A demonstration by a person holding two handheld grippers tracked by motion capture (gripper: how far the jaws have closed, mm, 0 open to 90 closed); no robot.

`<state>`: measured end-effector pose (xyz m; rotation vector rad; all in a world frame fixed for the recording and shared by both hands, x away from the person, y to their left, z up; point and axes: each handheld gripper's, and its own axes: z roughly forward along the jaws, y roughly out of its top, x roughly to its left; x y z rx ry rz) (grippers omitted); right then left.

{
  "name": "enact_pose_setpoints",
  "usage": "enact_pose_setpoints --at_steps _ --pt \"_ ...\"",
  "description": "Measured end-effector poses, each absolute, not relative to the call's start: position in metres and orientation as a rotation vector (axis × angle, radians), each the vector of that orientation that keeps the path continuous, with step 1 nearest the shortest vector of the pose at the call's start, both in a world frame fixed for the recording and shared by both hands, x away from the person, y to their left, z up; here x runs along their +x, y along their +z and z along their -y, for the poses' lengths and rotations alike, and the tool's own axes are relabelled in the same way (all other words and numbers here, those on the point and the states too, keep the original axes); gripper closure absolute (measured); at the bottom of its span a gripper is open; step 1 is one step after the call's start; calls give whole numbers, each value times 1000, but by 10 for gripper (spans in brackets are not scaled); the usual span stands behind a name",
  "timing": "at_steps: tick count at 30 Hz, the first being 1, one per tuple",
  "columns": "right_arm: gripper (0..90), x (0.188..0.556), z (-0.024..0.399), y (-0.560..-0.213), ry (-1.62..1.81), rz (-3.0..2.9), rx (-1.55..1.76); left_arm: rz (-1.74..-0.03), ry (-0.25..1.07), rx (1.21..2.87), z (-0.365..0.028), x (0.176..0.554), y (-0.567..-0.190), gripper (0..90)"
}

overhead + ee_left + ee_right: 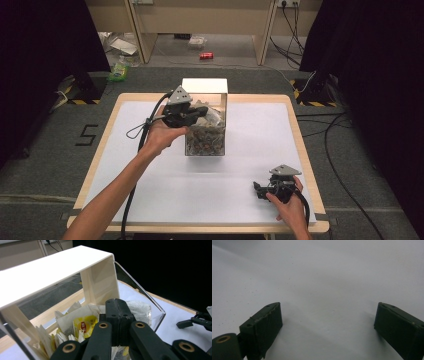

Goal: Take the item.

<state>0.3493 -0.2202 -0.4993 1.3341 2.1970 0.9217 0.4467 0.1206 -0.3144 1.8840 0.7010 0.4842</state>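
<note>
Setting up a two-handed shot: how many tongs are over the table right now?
2. The left tongs are at the clear box of tea bags, jaws shut. The right tongs rest low near the table's front right corner, jaws open.

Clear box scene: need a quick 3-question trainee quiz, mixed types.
1. True or false: the left gripper has its jaws shut together at the top of the clear box.
2. What fills the clear box? A) tea-bag sachets B) screws C) fruit
3. How do the right gripper jaws stand, and what lies under them?

Key: 1 true. 2 A. 3 Wide apart, nothing between them, over the white table sheet.
</note>
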Motion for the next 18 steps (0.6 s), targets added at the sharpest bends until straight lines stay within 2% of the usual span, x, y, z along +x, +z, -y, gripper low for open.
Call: enact_pose_setpoints --at_steps 10,18 --pt "85 349 220 -499 921 -2197 1333 -678 470 1837 -128 442 -301 893" --pt "84 349 220 -499 922 -2197 1334 -649 514 1808 -133 434 -288 894"
